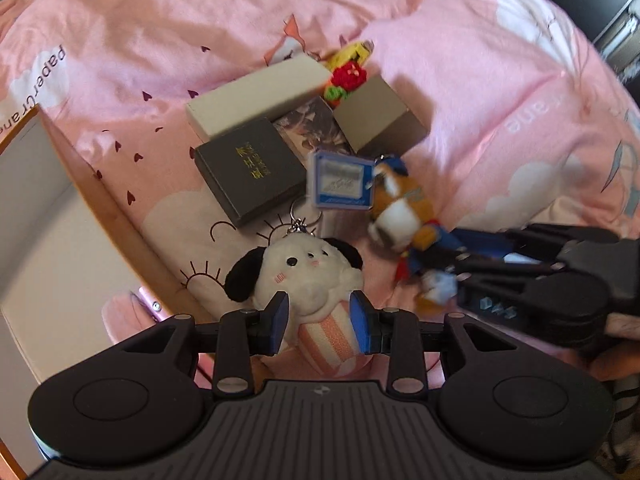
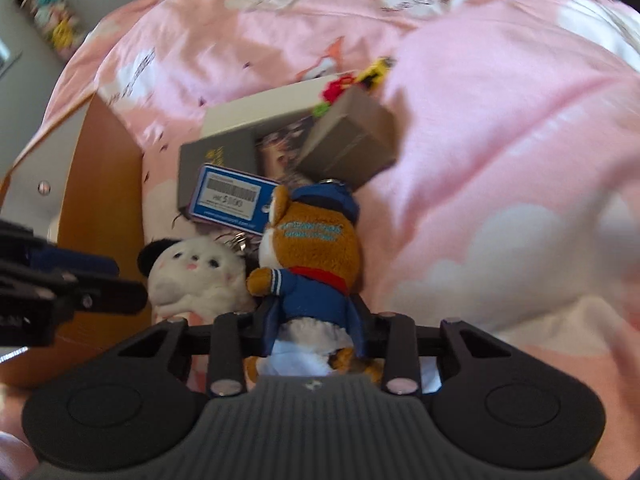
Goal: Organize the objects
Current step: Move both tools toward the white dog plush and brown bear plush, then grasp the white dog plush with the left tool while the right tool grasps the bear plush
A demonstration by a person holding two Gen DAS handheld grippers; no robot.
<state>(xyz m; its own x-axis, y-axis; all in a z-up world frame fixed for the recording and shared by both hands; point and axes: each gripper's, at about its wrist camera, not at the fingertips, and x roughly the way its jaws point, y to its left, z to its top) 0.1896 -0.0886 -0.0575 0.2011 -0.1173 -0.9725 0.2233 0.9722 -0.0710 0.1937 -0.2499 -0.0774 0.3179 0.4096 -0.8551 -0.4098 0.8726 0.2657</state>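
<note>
Left hand-held gripper (image 1: 319, 322) pinches the white dog plush (image 1: 298, 276) at lower centre; right hand-held gripper (image 2: 316, 334) clamps the brown bear plush (image 2: 310, 264). Lift both straight, minding their dangling keyrings.

I am seeing boxes (image 1: 256, 92) and two plush keychains (image 1: 304, 276) lying on the pink printed bedcover (image 1: 480, 80), clustered near its middle.

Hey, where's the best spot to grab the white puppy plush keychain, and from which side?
Grip the white puppy plush across its soft round body, just above the striped bottom, coming from above. It lies face-up on the pink bedding, and the left hand-held gripper already straddles that part. Avoid the thin keyring.
</note>
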